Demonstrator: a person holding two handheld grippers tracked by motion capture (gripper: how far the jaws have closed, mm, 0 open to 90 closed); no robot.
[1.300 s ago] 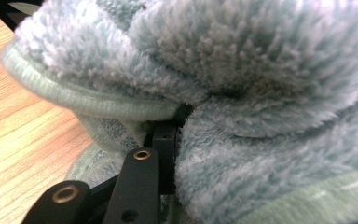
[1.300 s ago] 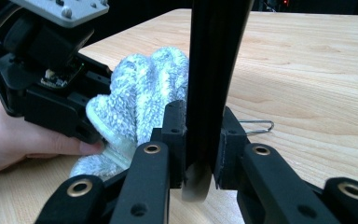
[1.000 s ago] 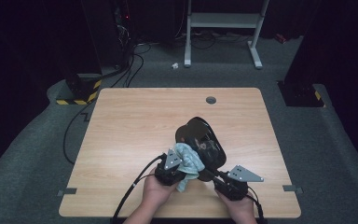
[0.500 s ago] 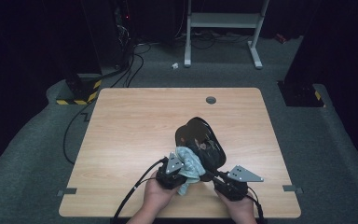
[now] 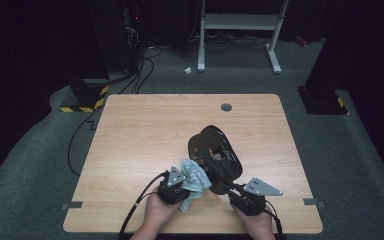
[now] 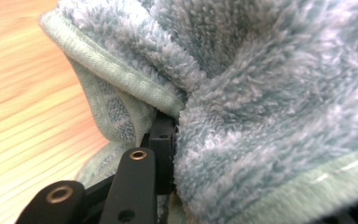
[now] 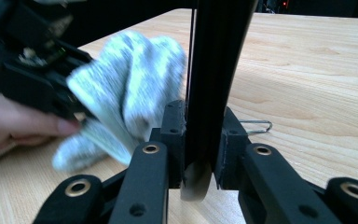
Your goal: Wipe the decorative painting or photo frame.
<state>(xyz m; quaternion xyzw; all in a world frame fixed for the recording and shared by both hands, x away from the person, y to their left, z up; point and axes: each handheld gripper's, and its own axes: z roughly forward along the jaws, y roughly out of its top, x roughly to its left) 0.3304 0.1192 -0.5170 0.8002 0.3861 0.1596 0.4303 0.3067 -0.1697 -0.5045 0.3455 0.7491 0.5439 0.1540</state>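
Little changes in a second: the left gripper [image 5: 180, 184] stays clamped on a pale blue-green terry cloth [image 5: 194, 176], pressed against the black frying pan [image 5: 215, 155], whose handle the right gripper [image 5: 236, 192] keeps pinched above the wooden table [image 5: 145, 130].

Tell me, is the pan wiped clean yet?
Not yet. Done: the right hand-held gripper has the black pan clamped by its handle, and the left hand-held gripper holds the blue cloth. In hand: cloth against the pan. Left: wiping; its cleanliness is unclear.
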